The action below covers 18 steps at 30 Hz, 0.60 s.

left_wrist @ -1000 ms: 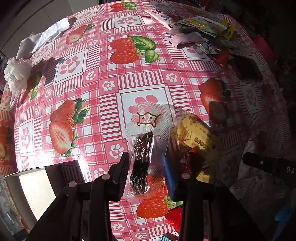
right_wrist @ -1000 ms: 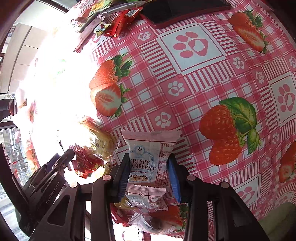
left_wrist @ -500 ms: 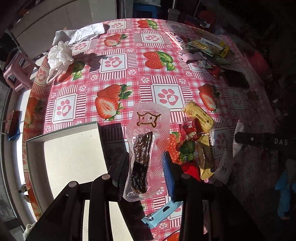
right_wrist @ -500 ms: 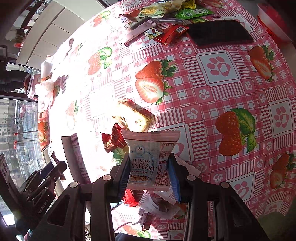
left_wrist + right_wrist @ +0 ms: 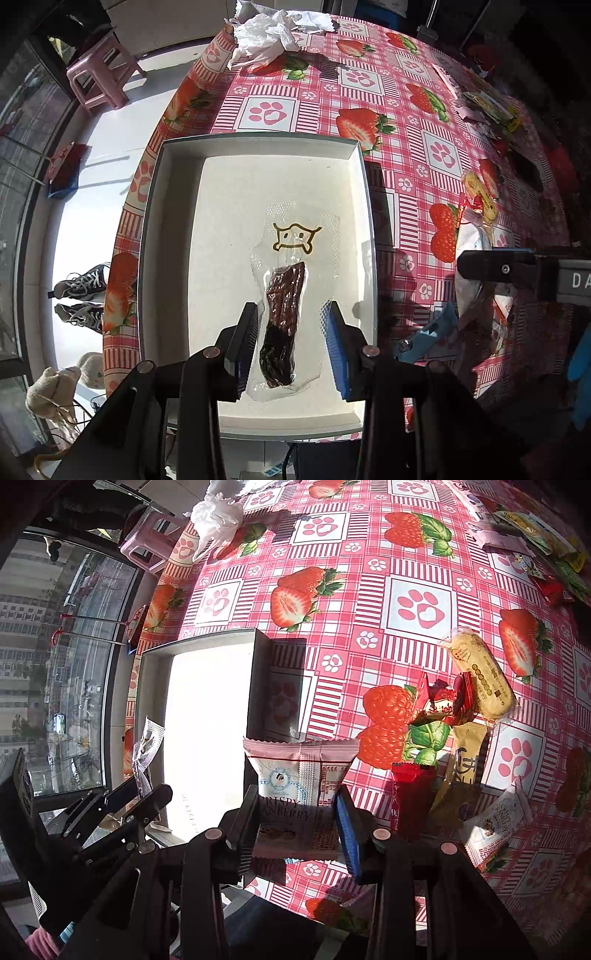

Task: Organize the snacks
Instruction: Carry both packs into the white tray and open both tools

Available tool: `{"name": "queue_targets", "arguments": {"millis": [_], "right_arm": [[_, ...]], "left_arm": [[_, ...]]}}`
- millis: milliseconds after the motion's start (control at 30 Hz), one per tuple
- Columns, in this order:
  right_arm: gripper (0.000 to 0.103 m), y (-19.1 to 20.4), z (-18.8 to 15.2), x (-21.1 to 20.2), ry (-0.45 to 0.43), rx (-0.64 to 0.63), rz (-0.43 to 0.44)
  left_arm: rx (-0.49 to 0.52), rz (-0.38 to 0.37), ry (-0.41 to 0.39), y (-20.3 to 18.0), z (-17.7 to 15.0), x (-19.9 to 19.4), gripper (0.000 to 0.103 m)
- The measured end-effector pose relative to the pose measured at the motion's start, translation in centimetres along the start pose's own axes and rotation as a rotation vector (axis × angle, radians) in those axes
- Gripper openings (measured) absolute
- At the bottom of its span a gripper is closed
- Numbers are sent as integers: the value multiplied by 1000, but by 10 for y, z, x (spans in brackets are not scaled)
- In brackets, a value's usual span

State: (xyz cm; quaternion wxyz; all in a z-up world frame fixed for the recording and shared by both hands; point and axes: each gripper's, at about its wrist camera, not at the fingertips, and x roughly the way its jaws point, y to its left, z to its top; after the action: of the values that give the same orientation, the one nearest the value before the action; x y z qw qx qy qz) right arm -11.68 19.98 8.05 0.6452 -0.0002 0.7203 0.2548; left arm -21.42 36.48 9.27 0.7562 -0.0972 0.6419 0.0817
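Observation:
My left gripper point(image 5: 291, 343) points straight down over the white tray point(image 5: 258, 142) and is shut on a clear packet point(image 5: 284, 314) holding a dark brown snack. My right gripper point(image 5: 299, 823) is shut on a white Crispy Cranberry packet point(image 5: 299, 786), held above the tablecloth just right of the tray's wall point(image 5: 258, 683). In the right wrist view the left gripper point(image 5: 144, 794) shows at the lower left with its clear packet point(image 5: 147, 746) over the tray. One of the right gripper's fingers point(image 5: 495, 266) shows at the right edge of the left wrist view.
Loose snacks lie right of the tray: a yellow packet point(image 5: 480, 675), a red candy point(image 5: 443, 701), a gold stick point(image 5: 461, 760), a red stick point(image 5: 410, 794) and a second cranberry packet point(image 5: 495, 823). More packets point(image 5: 535, 539) lie far right. A crumpled white bag point(image 5: 266, 33) sits at the far edge, and a pink stool point(image 5: 99, 74) stands on the floor.
Both grippers rose and carried their packets away from the snack pile toward the tray. The left one now hangs over the tray's inside, and the right one has reached the tray's right wall.

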Motion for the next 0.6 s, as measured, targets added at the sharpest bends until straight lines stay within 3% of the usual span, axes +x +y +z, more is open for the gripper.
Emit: {"name": "queue_targets", "arguments": {"millis": [267, 500, 600], "right_arm": [[41, 73, -1, 45, 104, -188, 0], [41, 97, 0, 74, 153, -225, -4], [41, 105, 4, 83, 172, -227, -10]], "left_arm": [[-87, 3, 37, 36, -25, 11, 39], [-103, 0, 58, 50, -34, 20, 40], [-107, -8, 64, 54, -36, 24, 45]]}}
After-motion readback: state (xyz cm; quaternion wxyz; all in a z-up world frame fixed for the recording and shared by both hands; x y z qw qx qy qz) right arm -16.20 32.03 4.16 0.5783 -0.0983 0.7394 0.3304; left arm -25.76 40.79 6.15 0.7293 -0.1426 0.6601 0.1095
